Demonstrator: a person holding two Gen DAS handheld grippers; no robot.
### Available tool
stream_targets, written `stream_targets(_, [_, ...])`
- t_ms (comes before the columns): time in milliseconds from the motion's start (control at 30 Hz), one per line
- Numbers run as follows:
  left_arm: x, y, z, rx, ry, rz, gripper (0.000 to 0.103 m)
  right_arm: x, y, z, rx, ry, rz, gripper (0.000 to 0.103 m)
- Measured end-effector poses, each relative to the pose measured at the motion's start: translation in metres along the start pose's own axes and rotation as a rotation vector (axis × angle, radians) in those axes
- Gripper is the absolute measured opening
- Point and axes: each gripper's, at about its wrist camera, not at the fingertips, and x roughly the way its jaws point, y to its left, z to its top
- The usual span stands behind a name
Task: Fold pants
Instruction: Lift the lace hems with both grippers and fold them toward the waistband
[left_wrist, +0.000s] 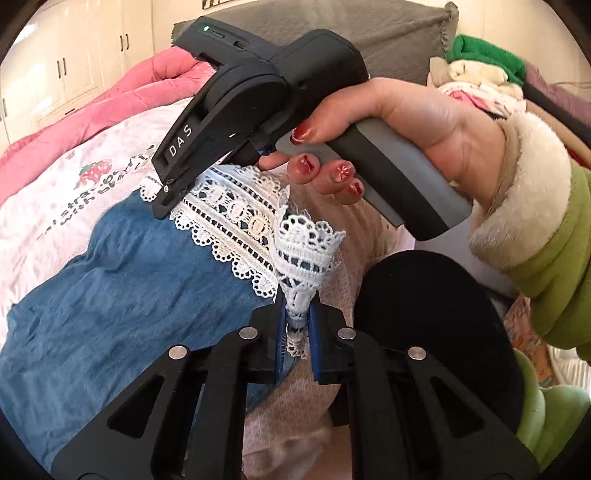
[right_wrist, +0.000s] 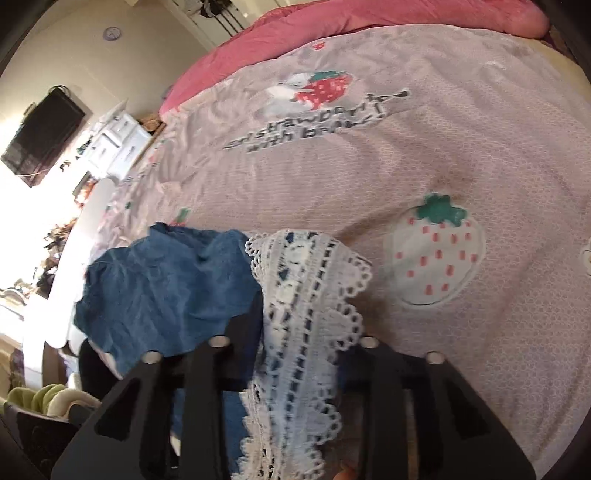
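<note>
The blue pants (left_wrist: 110, 295) lie on the bed (right_wrist: 461, 155), their far end cut off by the frame. The left gripper (left_wrist: 298, 325) has its jaws closed tight on a bunched corner of the lace hem (left_wrist: 236, 218). In the right wrist view lace drapes over the right gripper (right_wrist: 306, 354), hiding the pads; whether its jaws pinch the lace I cannot tell.

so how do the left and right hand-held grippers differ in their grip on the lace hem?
Left hand-held gripper pinches a bunched corner of the lace hem between blue pads, clearly shut. On the right hand-held gripper the lace drapes flat over the fingers, hiding the pads. Both hold the same blue pants above the strawberry bedspread.
</note>
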Motion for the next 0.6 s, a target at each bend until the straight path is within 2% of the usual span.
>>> stream_targets(200, [-0.013,0.011,0.000,-0.038,-0.030,-0.010,0.005,-0.015,0.017,0.007,-0.001,-0.060,0.001,0.020])
stream_targets(400, [-0.030,0.023,-0.011,-0.089,-0.063,-0.011,0.005,-0.014,0.045,0.019,-0.027,-0.068,-0.026,0.020])
stream_targets(600, [-0.033,0.027,-0.013,-0.140,-0.088,0.004,0.005,0.004,0.087,0.032,-0.072,-0.048,-0.034,0.019])
